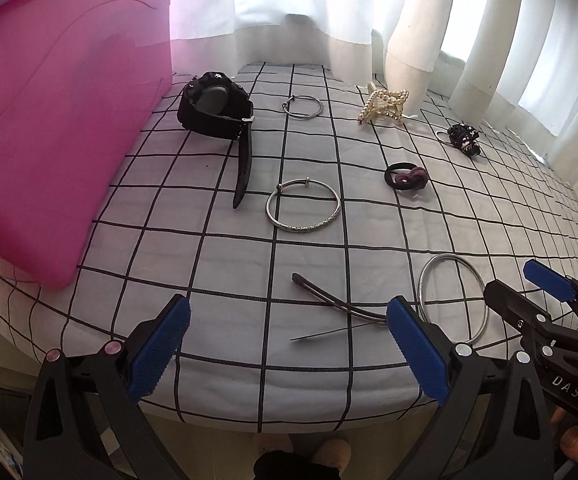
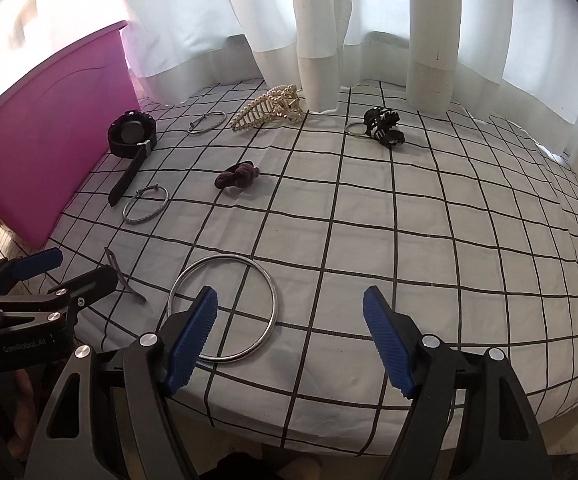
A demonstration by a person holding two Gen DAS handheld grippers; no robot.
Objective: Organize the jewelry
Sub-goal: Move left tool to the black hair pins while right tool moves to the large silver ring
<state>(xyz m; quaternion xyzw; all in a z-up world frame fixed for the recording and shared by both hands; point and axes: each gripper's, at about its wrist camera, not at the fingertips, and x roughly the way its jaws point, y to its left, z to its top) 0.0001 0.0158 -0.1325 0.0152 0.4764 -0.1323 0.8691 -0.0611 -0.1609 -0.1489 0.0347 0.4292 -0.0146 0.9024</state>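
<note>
Nearest us, our left gripper (image 1: 289,344) and right gripper (image 2: 289,344) both hang with jaws wide apart and empty over the near edge of the bed (image 2: 409,240) with its grid-patterned sheet. A large plain silver bangle (image 2: 223,307) lies just beside the right gripper; a thin dark hairpin, as best we can tell, (image 1: 337,300) lies before the left. Farther off rest a black watch (image 1: 215,104), two thinner bangles (image 1: 303,210), a pearl hair claw (image 2: 269,108) and hair ties (image 2: 237,176), beside a pink bin (image 1: 61,140).

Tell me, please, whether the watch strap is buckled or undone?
Undone. The watch rests beside the pink bin, and one strap end trails loose and straight across the checked sheet.
</note>
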